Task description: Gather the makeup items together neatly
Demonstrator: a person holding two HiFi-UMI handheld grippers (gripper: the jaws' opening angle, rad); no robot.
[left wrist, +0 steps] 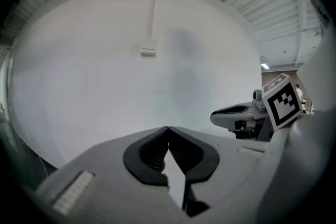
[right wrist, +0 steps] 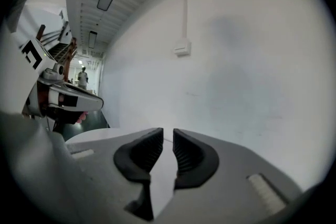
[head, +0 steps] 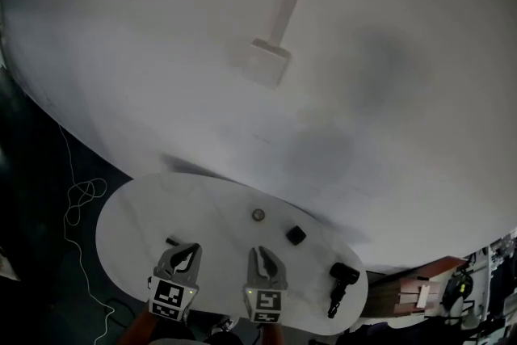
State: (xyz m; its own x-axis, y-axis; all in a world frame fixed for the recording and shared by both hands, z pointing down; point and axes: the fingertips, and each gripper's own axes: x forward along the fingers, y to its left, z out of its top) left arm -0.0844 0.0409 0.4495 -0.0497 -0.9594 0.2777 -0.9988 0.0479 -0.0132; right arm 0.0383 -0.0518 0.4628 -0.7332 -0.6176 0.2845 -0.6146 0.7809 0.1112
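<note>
A white oval table [head: 137, 214] lies low in the head view. On it are a small round jar [head: 258, 215], a black square compact [head: 296, 235], a black tube-like item [head: 339, 287] near the right edge, and a thin dark stick [head: 172, 241] at the left. My left gripper [head: 191, 249] hangs over the table's near side, its tips touching with nothing between them [left wrist: 168, 128]. Beside it, my right gripper [head: 265, 254] shows a narrow gap between its pads and holds nothing [right wrist: 168, 131]. Both point toward the wall, above the items.
A large white wall fills most of each view, with a small box and conduit [head: 265, 61] on it. A white cable [head: 81, 202] trails on the dark floor at the left. Wooden furniture [head: 412, 287] stands at the lower right.
</note>
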